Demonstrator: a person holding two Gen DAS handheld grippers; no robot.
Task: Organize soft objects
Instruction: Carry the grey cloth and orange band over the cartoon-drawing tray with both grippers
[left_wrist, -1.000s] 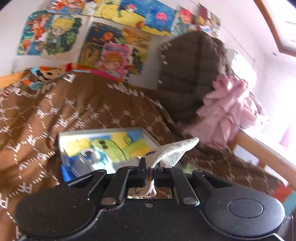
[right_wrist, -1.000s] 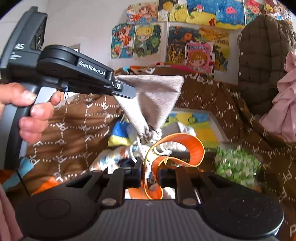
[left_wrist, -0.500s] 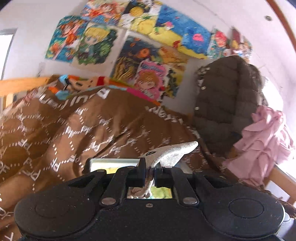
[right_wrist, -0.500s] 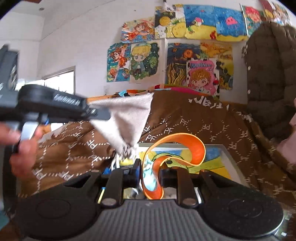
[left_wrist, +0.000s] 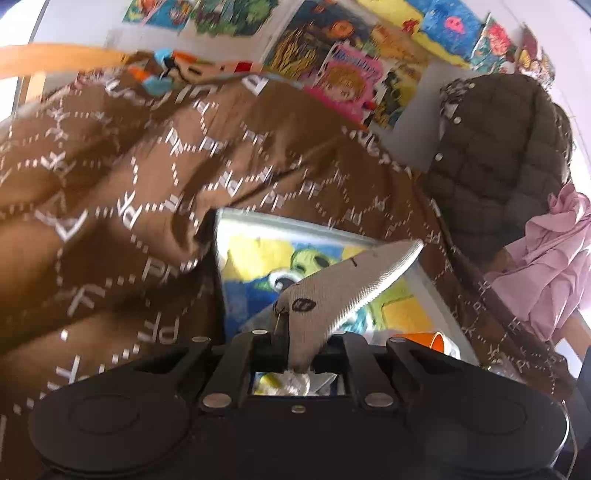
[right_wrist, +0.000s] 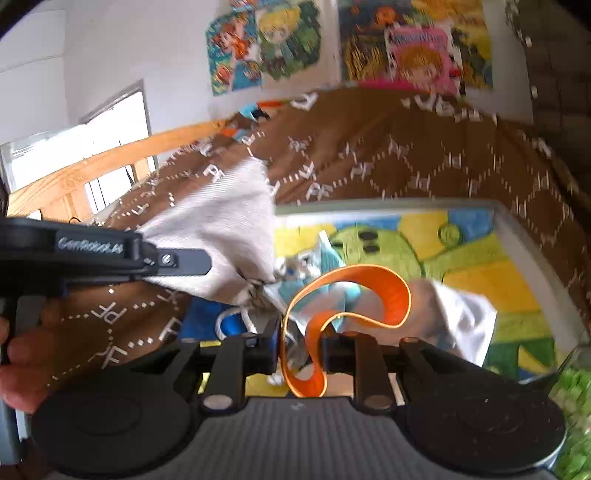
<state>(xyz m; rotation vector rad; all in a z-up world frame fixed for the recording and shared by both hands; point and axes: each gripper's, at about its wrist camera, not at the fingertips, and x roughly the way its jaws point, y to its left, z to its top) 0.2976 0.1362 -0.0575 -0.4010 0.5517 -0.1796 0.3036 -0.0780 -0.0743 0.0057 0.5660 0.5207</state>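
My left gripper (left_wrist: 299, 350) is shut on a grey ribbed cloth (left_wrist: 347, 284) that sticks up and to the right from its jaws. From the right wrist view the same cloth (right_wrist: 225, 225) hangs as a triangle from the left gripper (right_wrist: 184, 260), with a hand (right_wrist: 22, 354) on the handle. My right gripper (right_wrist: 301, 347) is shut on a looped orange band (right_wrist: 391, 291) that curls upward. Both grippers hover over a clear tray (right_wrist: 502, 221) with a cartoon picture bottom, seen also from the left wrist as the tray (left_wrist: 295, 223).
Inside the tray lie a silvery cloth (right_wrist: 465, 317) and a blue-white soft item (right_wrist: 231, 326). A green bag (right_wrist: 572, 398) sits at the right. A brown patterned quilt (left_wrist: 110, 184) surrounds the tray. A brown padded jacket (left_wrist: 498, 155) and pink garment (left_wrist: 554, 258) are behind; a wooden rail (right_wrist: 92, 166) stands at the left.
Both grippers have come lower and closer over the tray, which now fills more of each view. The grey cloth and orange band stay in their jaws.
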